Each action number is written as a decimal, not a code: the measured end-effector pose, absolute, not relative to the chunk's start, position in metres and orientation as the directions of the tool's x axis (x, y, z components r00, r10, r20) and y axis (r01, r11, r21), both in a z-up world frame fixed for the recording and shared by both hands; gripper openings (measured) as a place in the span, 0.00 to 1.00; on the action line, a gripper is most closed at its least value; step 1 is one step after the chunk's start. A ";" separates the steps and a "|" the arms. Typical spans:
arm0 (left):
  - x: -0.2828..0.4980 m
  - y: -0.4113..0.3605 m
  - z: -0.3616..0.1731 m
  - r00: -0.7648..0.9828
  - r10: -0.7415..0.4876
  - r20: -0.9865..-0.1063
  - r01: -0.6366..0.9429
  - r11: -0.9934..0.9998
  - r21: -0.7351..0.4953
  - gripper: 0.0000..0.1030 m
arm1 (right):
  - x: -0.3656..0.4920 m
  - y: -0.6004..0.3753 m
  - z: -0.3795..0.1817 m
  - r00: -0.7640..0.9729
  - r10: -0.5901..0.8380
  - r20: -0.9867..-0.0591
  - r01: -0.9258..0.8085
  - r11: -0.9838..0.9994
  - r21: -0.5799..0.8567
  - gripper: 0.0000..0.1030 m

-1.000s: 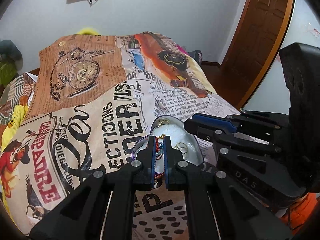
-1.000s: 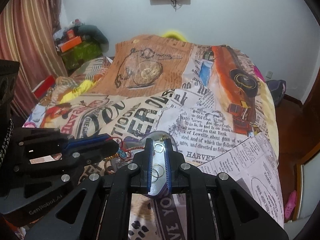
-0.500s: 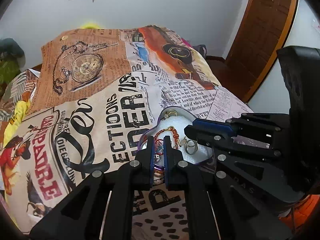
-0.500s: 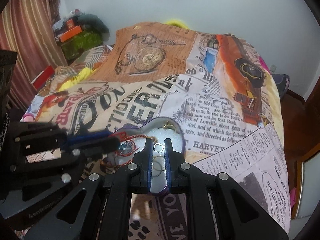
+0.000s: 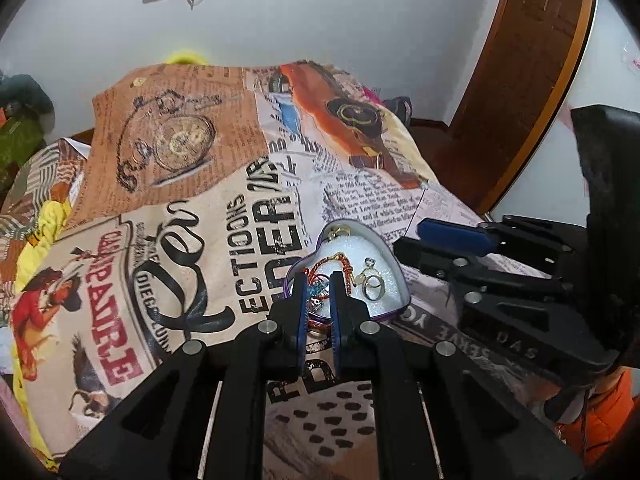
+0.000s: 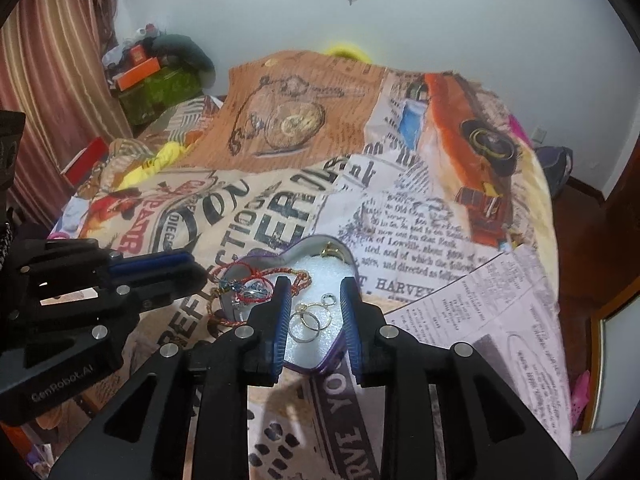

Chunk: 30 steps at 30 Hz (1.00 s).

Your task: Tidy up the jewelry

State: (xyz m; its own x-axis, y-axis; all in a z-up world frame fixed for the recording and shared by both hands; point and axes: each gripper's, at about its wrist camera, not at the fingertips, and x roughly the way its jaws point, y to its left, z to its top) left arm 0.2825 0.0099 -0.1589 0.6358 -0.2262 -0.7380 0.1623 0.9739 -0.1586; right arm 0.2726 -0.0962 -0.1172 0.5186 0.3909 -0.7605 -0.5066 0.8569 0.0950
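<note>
A purple heart-shaped tin (image 5: 402,292) (image 6: 347,258) with white foam lies on the bed. In it are several gold and silver rings (image 5: 372,284) (image 6: 310,320), a red cord bracelet (image 5: 340,266) (image 6: 256,274) draped over the left rim, and a gold piece at the far tip (image 6: 330,250). My left gripper (image 5: 318,284) hovers over the tin's near left rim, jaws narrowly apart, nothing clearly held. My right gripper (image 6: 314,292) is open above the rings, one finger on each side. Each gripper also shows in the other's view: right (image 5: 440,236), left (image 6: 168,268).
The tin rests on a bedspread (image 6: 280,208) printed with newspaper and pocket-watch pictures. Boxes and clutter (image 6: 156,76) stand at the far left by a striped curtain. A wooden door (image 5: 532,60) is at the right. The white wall is behind the bed.
My right gripper has opened from nearly shut to wide open above the rings. Both grippers have risen and drawn back a little, so more of the tin's inside shows.
</note>
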 end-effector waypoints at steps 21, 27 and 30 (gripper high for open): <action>0.087 0.013 0.027 0.969 -0.131 -0.207 0.126 0.991 -0.037 0.42 | 0.102 -0.150 0.073 0.826 0.500 -0.259 -0.501 0.863 0.067 0.22; 0.039 0.011 0.032 0.990 -0.066 -0.124 0.064 0.998 -0.023 0.82 | 0.048 -0.154 0.087 0.901 0.411 -0.138 -0.411 0.911 0.033 0.40; 0.028 0.012 0.027 0.993 -0.038 -0.107 0.036 0.999 -0.027 0.93 | 0.032 -0.152 0.085 0.923 0.372 -0.102 -0.370 0.928 0.032 0.74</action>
State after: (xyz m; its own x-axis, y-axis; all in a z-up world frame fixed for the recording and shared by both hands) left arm 0.0275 0.0118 0.0269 0.9935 -0.0382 -0.1073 0.0356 0.9990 -0.0266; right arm 0.0324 -0.1525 0.0849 0.9228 0.3715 -0.1022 -0.3702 0.9284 0.0317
